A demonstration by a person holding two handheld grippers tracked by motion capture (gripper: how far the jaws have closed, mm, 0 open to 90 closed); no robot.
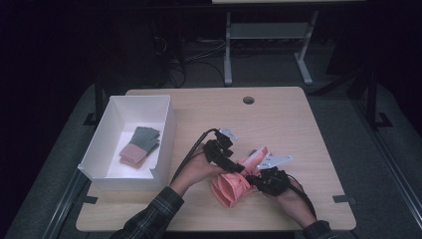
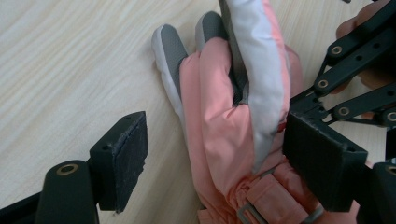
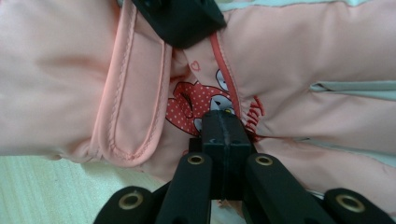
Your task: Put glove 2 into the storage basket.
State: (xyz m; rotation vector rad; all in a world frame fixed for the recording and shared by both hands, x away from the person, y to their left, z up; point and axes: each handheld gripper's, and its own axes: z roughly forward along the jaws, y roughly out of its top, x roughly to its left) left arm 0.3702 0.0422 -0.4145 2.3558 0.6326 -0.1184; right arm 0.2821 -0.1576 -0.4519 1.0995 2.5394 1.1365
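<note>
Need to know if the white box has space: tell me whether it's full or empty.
Neither: the white box holds one folded pair of grey-and-pink gloves near its front right corner; the rest of its floor is bare.

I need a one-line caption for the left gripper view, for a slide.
Open left gripper straddling a pink glove that lies on the wooden table.

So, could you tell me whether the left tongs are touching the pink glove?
Cannot tell. In the left gripper view the left tongs straddle the glove; one pad stands clear, the other sits at its edge.
</note>
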